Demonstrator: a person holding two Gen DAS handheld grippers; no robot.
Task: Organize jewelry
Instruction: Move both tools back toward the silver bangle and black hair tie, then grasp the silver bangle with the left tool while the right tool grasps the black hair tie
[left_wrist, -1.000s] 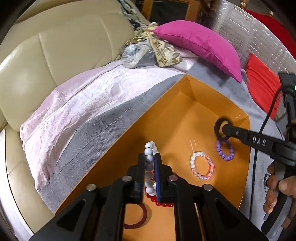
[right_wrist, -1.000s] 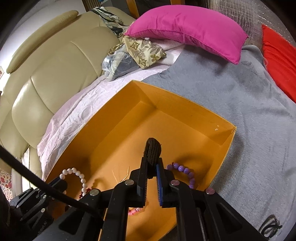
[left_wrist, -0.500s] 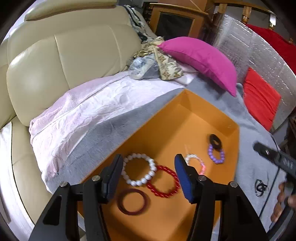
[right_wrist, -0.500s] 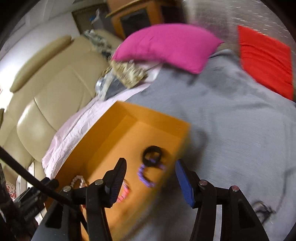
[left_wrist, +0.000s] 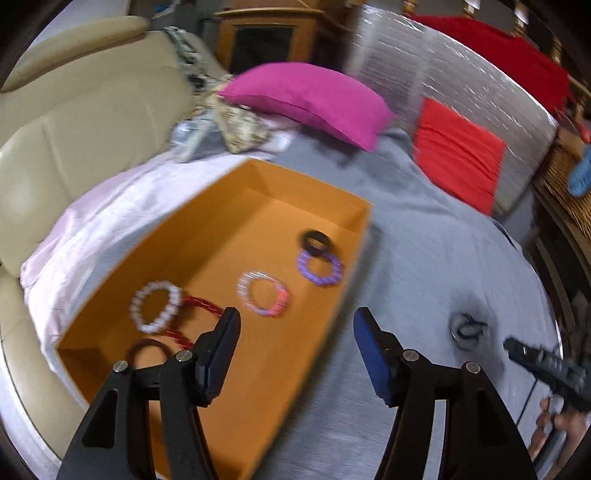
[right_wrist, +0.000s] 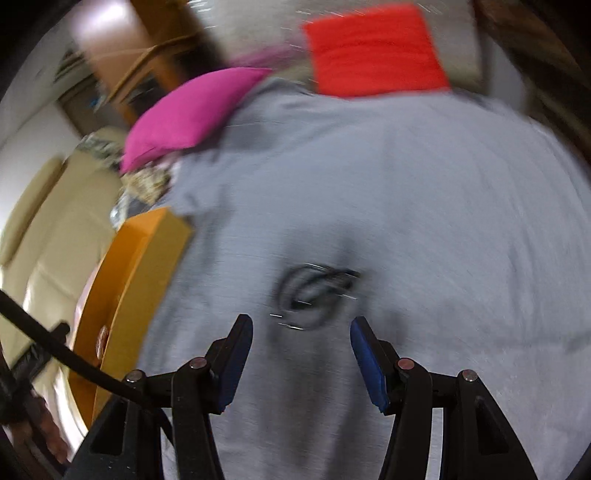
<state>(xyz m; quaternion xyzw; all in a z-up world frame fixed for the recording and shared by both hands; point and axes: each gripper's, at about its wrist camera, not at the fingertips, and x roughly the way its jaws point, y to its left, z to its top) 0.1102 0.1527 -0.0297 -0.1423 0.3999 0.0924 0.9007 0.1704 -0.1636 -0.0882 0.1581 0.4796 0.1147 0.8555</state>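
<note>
Grey blanket (left_wrist: 424, 258): orange box (left_wrist: 266, 387) holds six bracelets; both tongs (left_wrist: 295, 325) (right_wrist: 301, 326) apart, empty.

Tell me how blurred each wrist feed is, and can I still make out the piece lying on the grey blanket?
Left wrist view: mild motion blur, bracelets in the orange box readable, dark tangled piece on the grey blanket small but distinct. Right wrist view: heavy streaking, that piece only a dark smear ahead of the open right gripper. Both: fisheye bending at edges.
</note>
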